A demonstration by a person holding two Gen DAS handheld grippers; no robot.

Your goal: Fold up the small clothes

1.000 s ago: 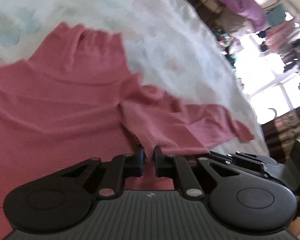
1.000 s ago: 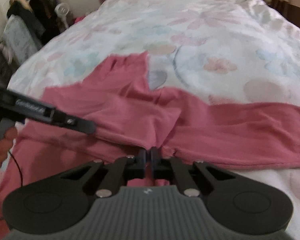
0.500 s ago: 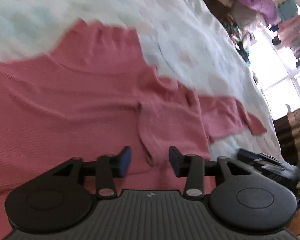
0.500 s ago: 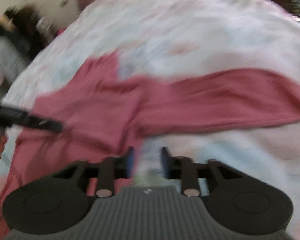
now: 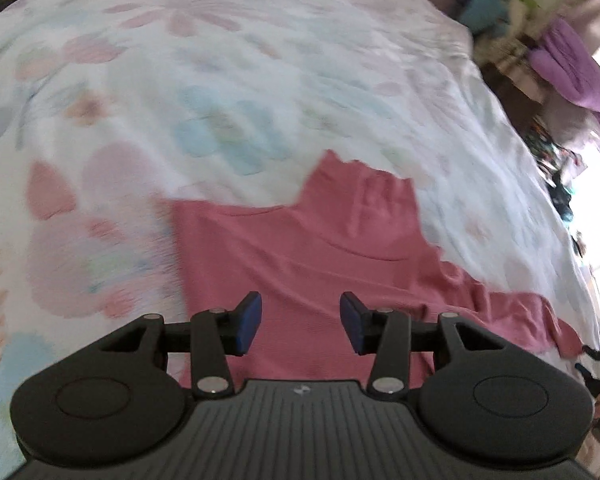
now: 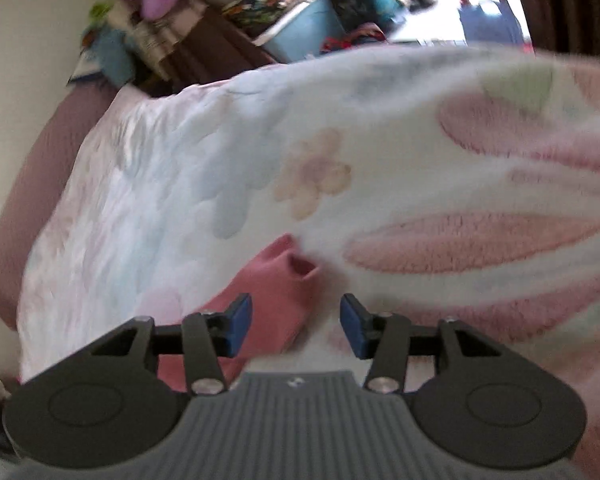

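A pink turtleneck sweater (image 5: 319, 248) lies flat on the floral bedspread (image 5: 220, 100), collar (image 5: 363, 200) pointing away from me. Its folded sleeve (image 5: 519, 312) trails off to the right. My left gripper (image 5: 300, 316) hovers open over the sweater's body near its left edge, with nothing between the blue pads. In the right wrist view, only the sleeve cuff (image 6: 276, 276) shows on the bedspread (image 6: 180, 180). My right gripper (image 6: 296, 320) is above the cuff with its jaws opening. The cuff lies under the left pad, and neither pad presses on it.
A purple cloth (image 5: 571, 68) and cluttered shelves stand past the bed's far right corner. In the right wrist view a light blue bin (image 6: 303, 28), piled clothes and a mauve pillow (image 6: 32, 184) border the bed.
Both grippers opened and let go of the sweater's folded part. The left one swung toward the sweater's left edge and collar. The right one swept far along the sleeve to its cuff, rolling.
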